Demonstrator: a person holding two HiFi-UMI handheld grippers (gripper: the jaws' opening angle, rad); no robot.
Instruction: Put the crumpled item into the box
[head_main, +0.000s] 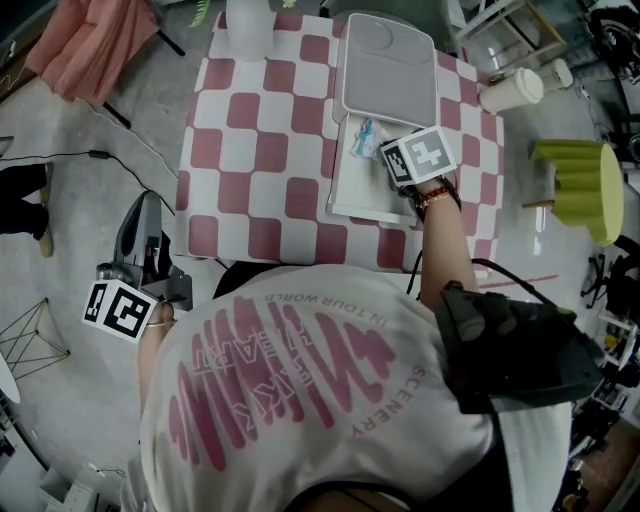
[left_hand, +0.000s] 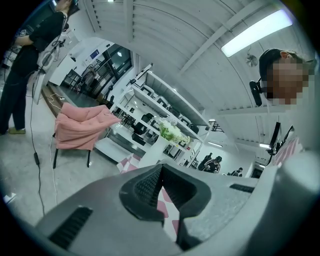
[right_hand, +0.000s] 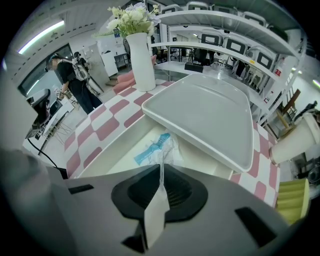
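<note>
A crumpled clear wrapper with blue print (head_main: 363, 138) (right_hand: 156, 148) lies inside the white open box (head_main: 346, 192) (right_hand: 109, 144) on the checkered table. My right gripper (head_main: 388, 152) (right_hand: 160, 175) hovers over the box, its jaws shut on a thin edge of that wrapper. The box's lid (head_main: 390, 68) (right_hand: 202, 114) rests askew across the box's far end. Off the table's left side, low by the person's hip, my left gripper (head_main: 146, 212) (left_hand: 161, 172) is shut with nothing between its jaws.
A white vase with flowers (head_main: 248, 25) (right_hand: 142, 56) stands at the table's far left. A paper cup (head_main: 512, 90) (right_hand: 296, 140) sits at the right edge. A yellow-green stool (head_main: 585, 185) is to the right, a pink-draped chair (head_main: 95, 40) (left_hand: 82, 127) to the left.
</note>
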